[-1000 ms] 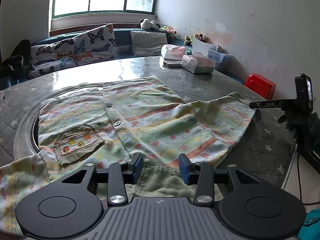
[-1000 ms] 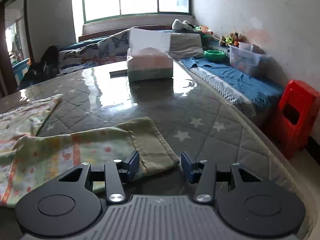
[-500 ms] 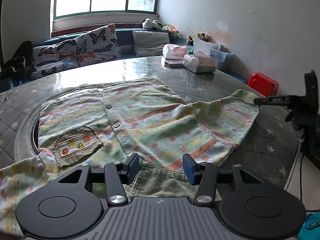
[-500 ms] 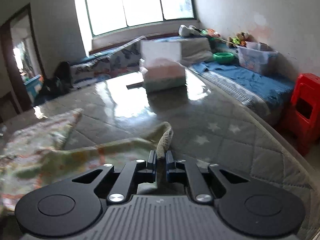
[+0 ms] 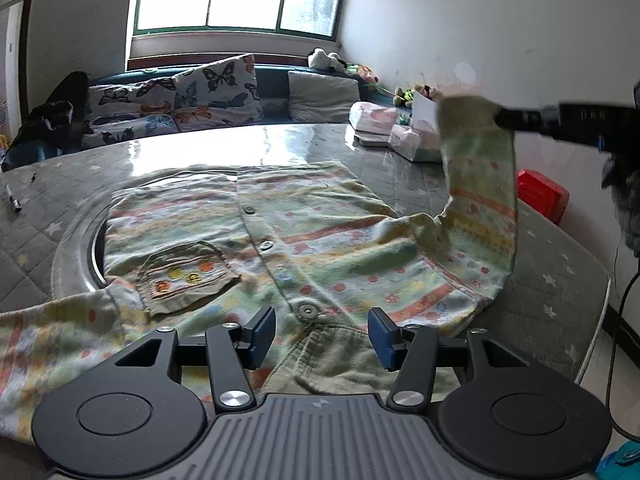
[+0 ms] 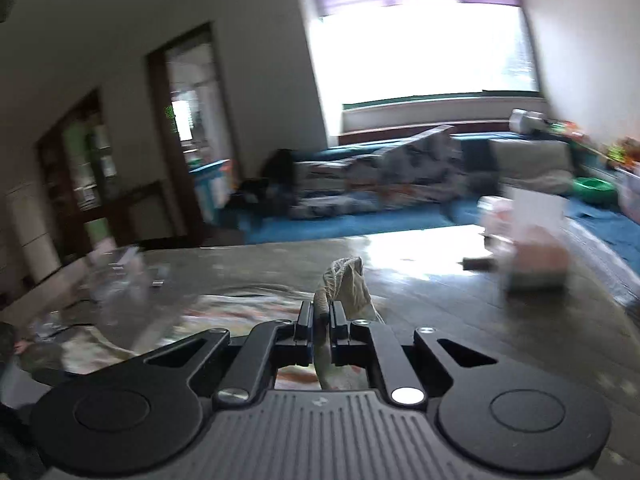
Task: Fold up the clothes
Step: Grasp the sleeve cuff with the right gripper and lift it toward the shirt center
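Note:
A pale green buttoned cardigan [image 5: 280,236] with orange stripes, dots and a chest pocket [image 5: 184,276] lies spread on the round table [image 5: 240,144]. My left gripper [image 5: 322,334] is open above its ribbed collar [image 5: 340,356], holding nothing. My right gripper [image 6: 320,316] is shut on the ribbed cuff [image 6: 344,280] of the right sleeve. In the left wrist view that sleeve [image 5: 480,184] hangs lifted high above the table's right side, with the right gripper [image 5: 500,118] pinching its top.
Tissue boxes and packets [image 5: 404,136] stand at the table's far right. A pen [image 5: 12,202] lies at the far left. A red stool [image 5: 542,196] and a cable [image 5: 612,344] are beyond the right edge. A sofa with cushions [image 5: 180,100] runs behind.
My right gripper closed on the sleeve cuff and lifted it up and leftward off the table. The left gripper stayed open and backed off slightly over the collar.

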A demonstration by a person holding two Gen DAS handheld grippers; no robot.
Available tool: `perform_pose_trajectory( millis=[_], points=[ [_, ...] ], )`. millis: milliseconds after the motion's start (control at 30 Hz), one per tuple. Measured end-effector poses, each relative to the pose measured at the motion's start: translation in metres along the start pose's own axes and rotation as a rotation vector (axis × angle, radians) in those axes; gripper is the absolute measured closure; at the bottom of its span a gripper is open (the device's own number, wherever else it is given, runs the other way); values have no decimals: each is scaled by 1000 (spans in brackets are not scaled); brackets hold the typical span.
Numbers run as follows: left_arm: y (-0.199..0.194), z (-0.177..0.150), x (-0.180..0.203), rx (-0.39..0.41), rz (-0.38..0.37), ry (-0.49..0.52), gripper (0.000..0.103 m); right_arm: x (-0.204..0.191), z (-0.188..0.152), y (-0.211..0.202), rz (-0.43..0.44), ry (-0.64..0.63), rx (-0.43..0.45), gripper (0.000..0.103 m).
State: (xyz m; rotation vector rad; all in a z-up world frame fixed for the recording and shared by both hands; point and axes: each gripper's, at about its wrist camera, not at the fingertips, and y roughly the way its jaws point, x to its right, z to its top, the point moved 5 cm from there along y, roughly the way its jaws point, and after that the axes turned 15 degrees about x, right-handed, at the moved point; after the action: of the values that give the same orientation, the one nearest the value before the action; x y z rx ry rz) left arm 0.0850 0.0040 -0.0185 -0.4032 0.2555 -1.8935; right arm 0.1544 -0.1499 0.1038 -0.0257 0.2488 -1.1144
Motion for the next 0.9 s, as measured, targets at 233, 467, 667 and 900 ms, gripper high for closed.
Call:
perform_pose_trajectory(
  millis=[233,467,667,900],
  points=[
    [-15,-4,-20,36,25,-53,47,-78,-3,42,166,-57,-51,96],
    [-25,-9,-42,52,64,-99,47,-131,-29,66,278,-80,-135,96],
    [-31,-8,-53,61,96,-116,47,-141,-44,70,332,-84,-186,86],
    [-34,7,-51,100,100,-105,47,-99,-53,54,260,-163,-248,86]
  ],
)
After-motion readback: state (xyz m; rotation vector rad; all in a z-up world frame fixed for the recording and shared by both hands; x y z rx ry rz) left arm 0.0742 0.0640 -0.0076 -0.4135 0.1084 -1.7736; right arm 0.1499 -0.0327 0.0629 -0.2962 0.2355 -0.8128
